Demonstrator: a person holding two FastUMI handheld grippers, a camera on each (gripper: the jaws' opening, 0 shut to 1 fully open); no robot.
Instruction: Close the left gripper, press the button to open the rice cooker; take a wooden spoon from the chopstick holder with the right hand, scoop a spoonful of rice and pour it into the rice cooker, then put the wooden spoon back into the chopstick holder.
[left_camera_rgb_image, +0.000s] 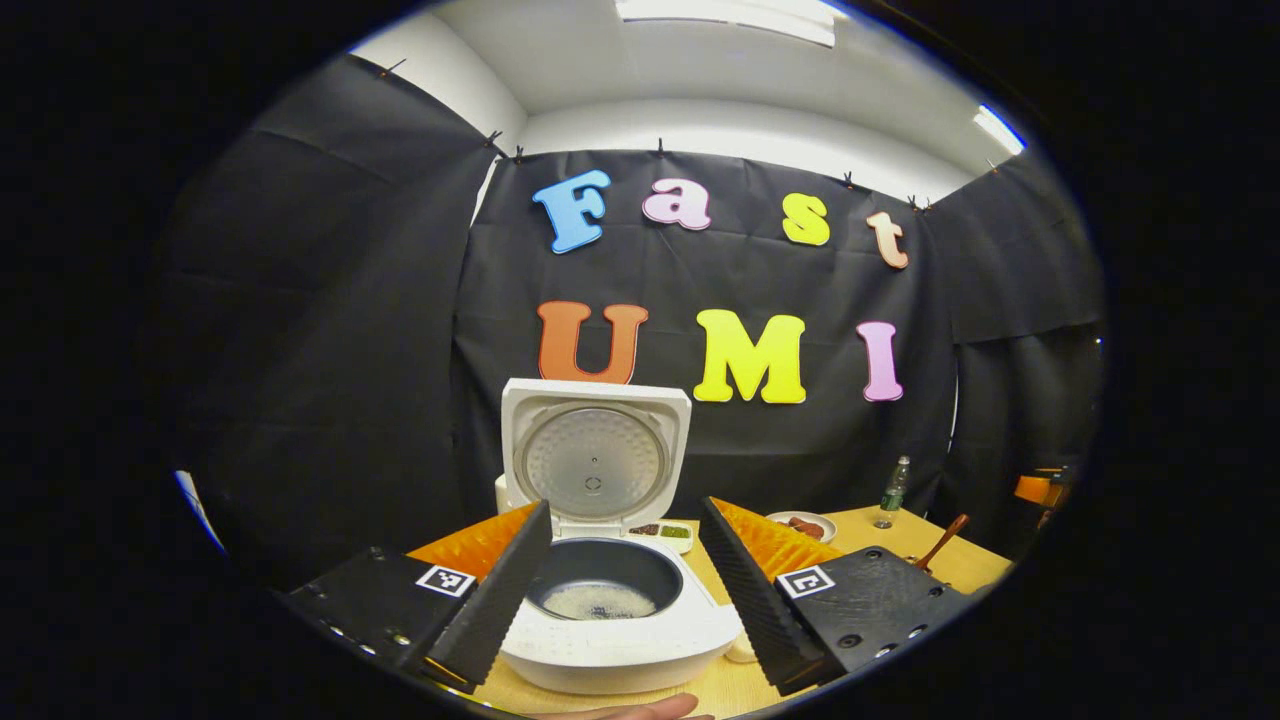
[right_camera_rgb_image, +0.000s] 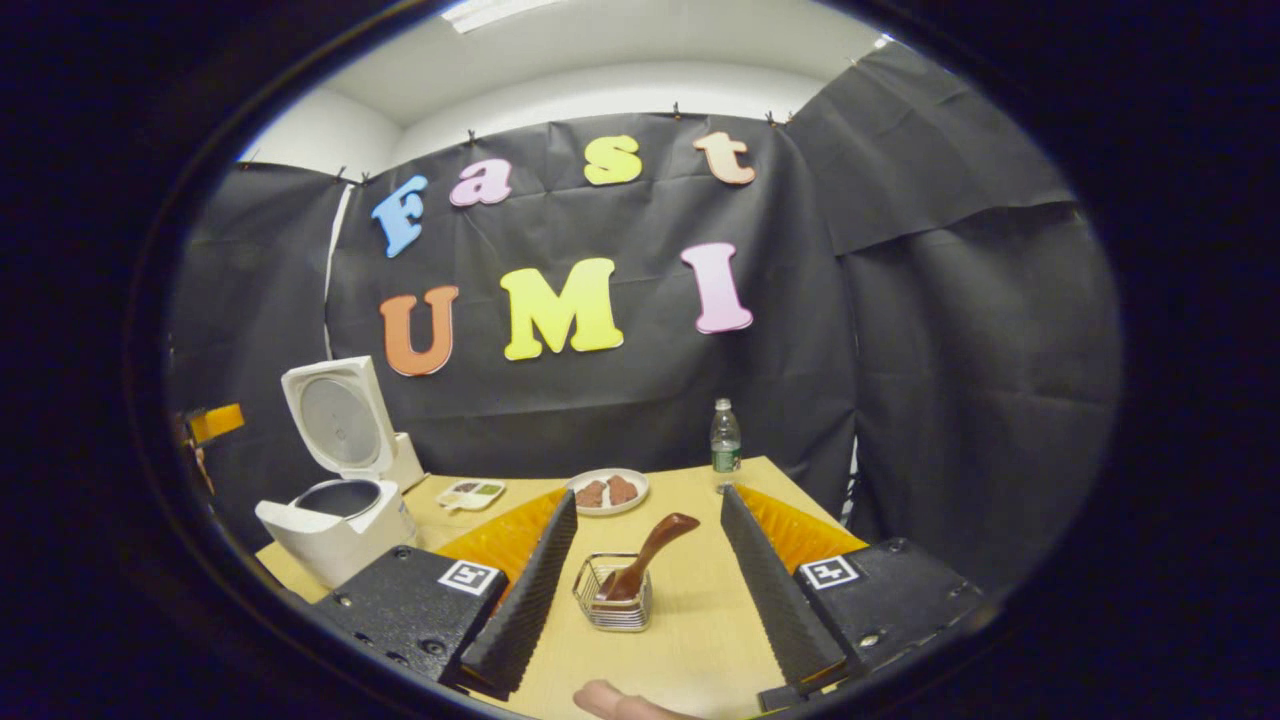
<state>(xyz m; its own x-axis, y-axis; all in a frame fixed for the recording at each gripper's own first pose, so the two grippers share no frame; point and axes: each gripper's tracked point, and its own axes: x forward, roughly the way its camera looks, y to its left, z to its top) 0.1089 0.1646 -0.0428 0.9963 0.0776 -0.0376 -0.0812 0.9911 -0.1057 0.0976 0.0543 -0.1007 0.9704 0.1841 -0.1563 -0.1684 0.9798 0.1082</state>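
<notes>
Wooden spoon (right_camera_rgb_image: 645, 553) in the chopstick holder (right_camera_rgb_image: 612, 595) – plate (right_camera_rgb_image: 607, 492) and bottle (right_camera_rgb_image: 725, 444) behind, rice cooker (right_camera_rgb_image: 335, 535) far left

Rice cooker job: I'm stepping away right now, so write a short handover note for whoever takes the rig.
Left gripper: open, empty, over the rice cooker.
Right gripper: open, empty, facing the chopstick holder.
Cooker lid is up; rice lies in the pot.
Wooden spoon stands in the holder.
Done, judging by this: lid opened, rice in, spoon in the holder.
Left: seemingly nothing.
</notes>
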